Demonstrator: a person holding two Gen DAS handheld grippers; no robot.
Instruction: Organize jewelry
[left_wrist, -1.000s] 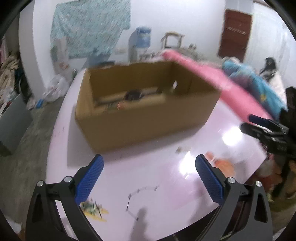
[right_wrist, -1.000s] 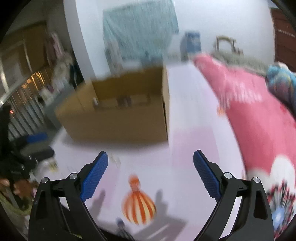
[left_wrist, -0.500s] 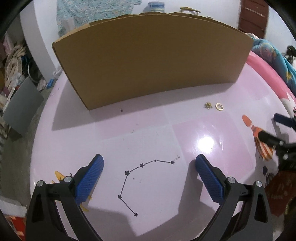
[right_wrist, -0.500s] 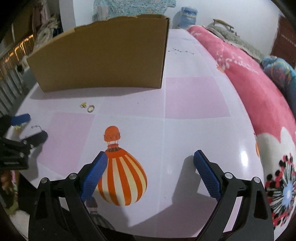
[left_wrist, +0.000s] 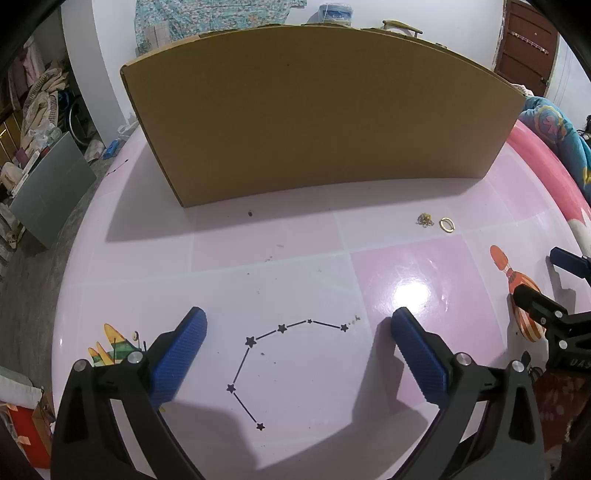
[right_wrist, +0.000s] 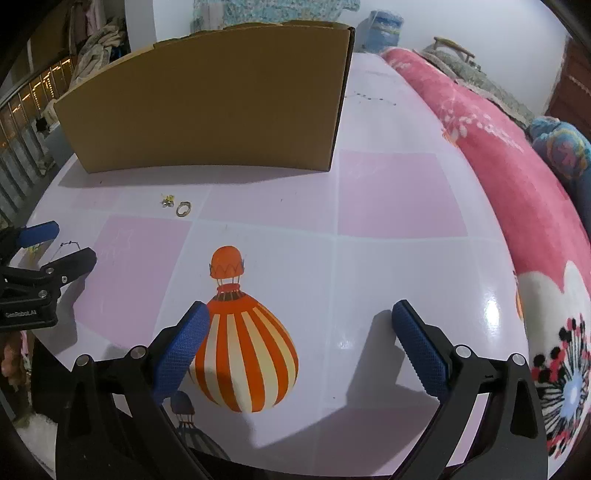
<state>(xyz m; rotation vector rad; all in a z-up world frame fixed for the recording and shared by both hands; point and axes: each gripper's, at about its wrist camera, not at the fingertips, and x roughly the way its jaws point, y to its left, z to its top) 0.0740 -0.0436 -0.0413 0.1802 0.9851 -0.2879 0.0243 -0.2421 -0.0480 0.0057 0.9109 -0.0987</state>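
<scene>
Down now before the near wall of the cardboard box, no longer looking over its rim as a second ago; barely shifts from half a second back. Finds left gripper and right gripper both spread wide, holding nothing, low over the table short of the box. Places gold ring and small gold cluster, too small to tell chain from earrings, just beside each other on the table before the box's right half, apart from both grippers.

Risks, as a judgement:
- Skids the thin ring across the glossy surface if pads come in flat.
- Pinches ring and cluster together.
- Flicks either piece against the box wall.
- Clashes grippers if both head for that one spot before the box.
</scene>
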